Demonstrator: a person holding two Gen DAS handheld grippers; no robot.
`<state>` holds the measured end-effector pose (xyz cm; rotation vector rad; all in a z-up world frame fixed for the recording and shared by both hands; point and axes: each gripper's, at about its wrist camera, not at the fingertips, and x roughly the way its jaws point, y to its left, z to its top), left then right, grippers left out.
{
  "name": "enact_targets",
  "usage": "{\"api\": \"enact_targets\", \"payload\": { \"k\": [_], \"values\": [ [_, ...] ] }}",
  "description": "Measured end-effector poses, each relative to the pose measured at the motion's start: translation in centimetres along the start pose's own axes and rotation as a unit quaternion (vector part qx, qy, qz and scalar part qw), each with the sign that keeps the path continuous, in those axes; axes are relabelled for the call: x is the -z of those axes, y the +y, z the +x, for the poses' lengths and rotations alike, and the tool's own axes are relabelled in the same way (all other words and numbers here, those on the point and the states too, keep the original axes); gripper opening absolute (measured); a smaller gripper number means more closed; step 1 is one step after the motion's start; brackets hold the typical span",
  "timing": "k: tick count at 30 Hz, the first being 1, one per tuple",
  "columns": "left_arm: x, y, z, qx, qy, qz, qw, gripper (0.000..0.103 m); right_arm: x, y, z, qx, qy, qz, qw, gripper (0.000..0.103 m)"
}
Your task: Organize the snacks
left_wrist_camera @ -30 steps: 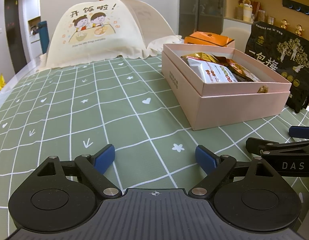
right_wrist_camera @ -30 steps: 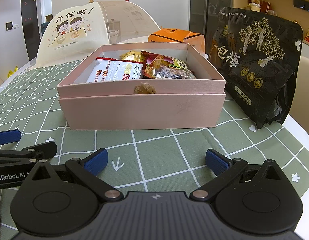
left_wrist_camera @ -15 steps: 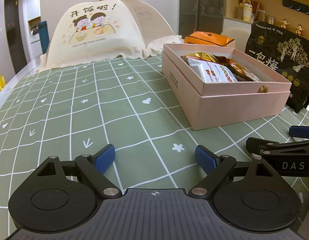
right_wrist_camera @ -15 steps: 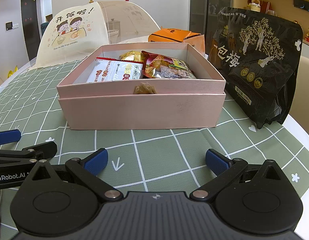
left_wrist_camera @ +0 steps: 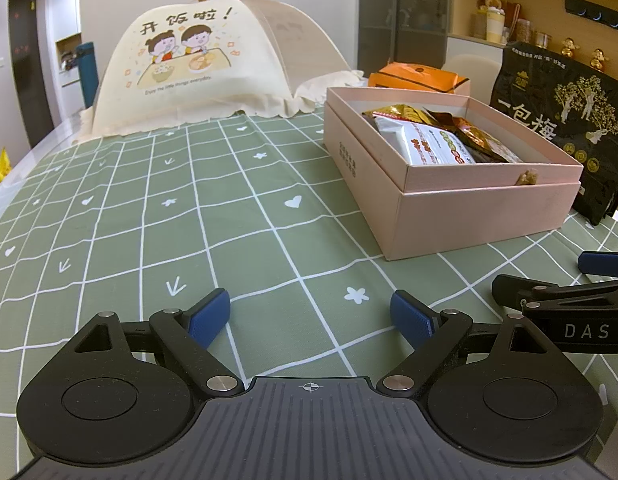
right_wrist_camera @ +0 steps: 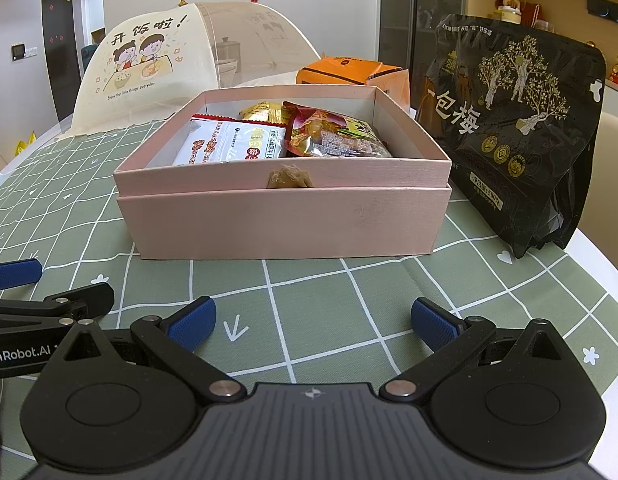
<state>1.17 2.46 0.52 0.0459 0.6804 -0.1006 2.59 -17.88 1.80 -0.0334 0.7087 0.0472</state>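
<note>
A pink box (right_wrist_camera: pixel 285 222) (left_wrist_camera: pixel 469 216) stands open on the green checked tablecloth. Inside lie a white snack packet (right_wrist_camera: pixel 229 148) (left_wrist_camera: pixel 429 148), a red-brown packet (right_wrist_camera: pixel 333 136) (left_wrist_camera: pixel 481 140) and a gold packet (right_wrist_camera: pixel 265 114) (left_wrist_camera: pixel 401 114). A tall black plum bag (right_wrist_camera: pixel 517 120) (left_wrist_camera: pixel 569 120) stands to the right of the box. My left gripper (left_wrist_camera: pixel 311 316) rests low over the cloth, open and empty, left of the box. My right gripper (right_wrist_camera: pixel 313 320) is open and empty in front of the box.
A cream mesh food cover (left_wrist_camera: pixel 197 68) (right_wrist_camera: pixel 181 60) stands at the back of the table. An orange box (right_wrist_camera: pixel 349 74) (left_wrist_camera: pixel 417 78) sits behind the pink box. The table's right edge (right_wrist_camera: pixel 597 256) runs close past the black bag.
</note>
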Motion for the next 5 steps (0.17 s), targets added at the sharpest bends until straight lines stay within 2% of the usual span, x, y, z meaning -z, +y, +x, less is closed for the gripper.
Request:
{"api": "enact_targets", "payload": {
  "k": [5],
  "values": [
    [0.01,0.07,0.01,0.001,0.0,0.0,1.0,0.092,0.0,0.0,0.0,0.0,0.0,0.0,1.0,0.103]
  ]
}}
